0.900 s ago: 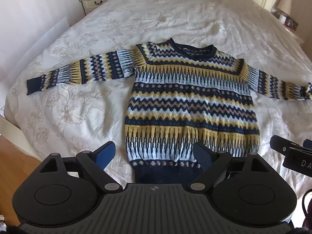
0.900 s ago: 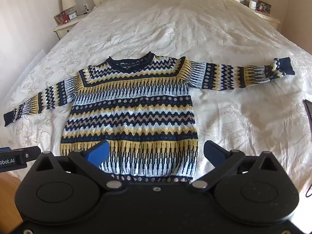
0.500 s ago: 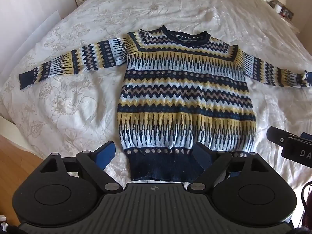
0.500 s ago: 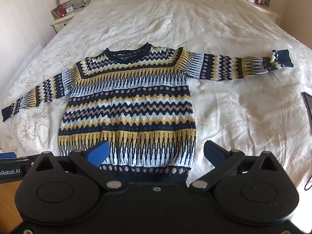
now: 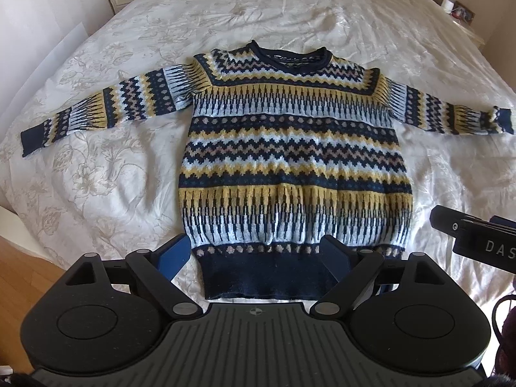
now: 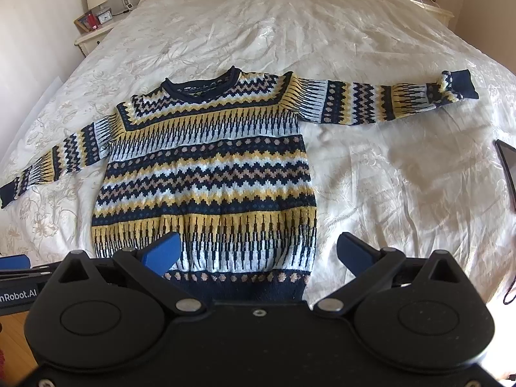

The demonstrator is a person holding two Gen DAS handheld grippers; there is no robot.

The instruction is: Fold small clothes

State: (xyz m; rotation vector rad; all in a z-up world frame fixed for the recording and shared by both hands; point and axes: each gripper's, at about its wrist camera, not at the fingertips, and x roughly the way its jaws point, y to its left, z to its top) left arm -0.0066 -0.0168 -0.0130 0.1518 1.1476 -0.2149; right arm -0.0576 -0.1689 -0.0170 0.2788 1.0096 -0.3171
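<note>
Patterned knit sweater (image 5: 293,161) lies flat on the white floral bedspread (image 5: 96,177), both sleeves spread out, navy hem nearest me. My left gripper (image 5: 254,258) hangs wide open above the hem's left part, holding nothing. My right gripper (image 6: 258,251) likewise spread wide, empty, above the hem's right corner.
</note>
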